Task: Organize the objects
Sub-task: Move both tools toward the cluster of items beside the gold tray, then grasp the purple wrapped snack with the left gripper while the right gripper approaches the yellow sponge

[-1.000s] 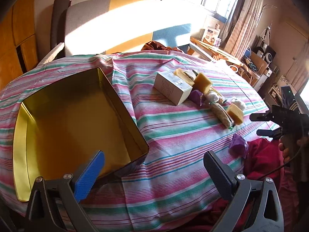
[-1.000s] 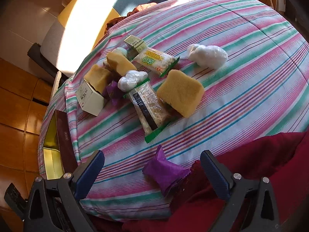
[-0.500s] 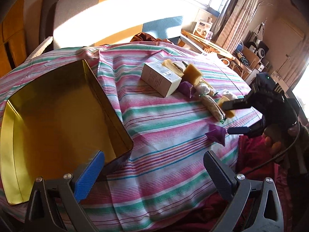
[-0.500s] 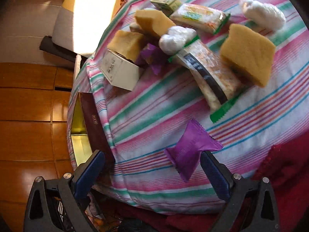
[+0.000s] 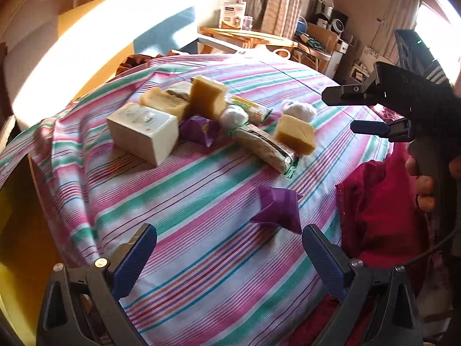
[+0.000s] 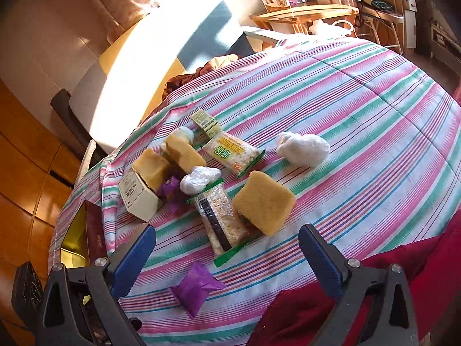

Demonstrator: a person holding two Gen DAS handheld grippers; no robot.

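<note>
A pile of small items lies on the striped cloth: a cream box (image 5: 144,132) (image 6: 138,196), yellow sponges (image 5: 295,134) (image 6: 263,201), white plastic-wrapped bundles (image 6: 302,148), cracker packets (image 6: 222,225) and purple packets. One purple packet (image 5: 278,209) (image 6: 196,288) lies apart, near the cloth's front edge. My left gripper (image 5: 229,256) is open and empty just before it. My right gripper (image 6: 227,255) is open and empty above the same packet; it also shows at the right of the left wrist view (image 5: 343,112). The gold tin (image 6: 73,239) lies at the left.
A red cloth (image 5: 371,201) (image 6: 317,311) lies at the table's near right edge. A sofa stands behind the table and a wooden side table (image 6: 302,14) with a box stands at the back. Wooden cabinets are at the left.
My left gripper has swung right, away from the gold tin and toward the lone purple packet. My right gripper has pulled back and tilted up, so the pile sits farther off.
</note>
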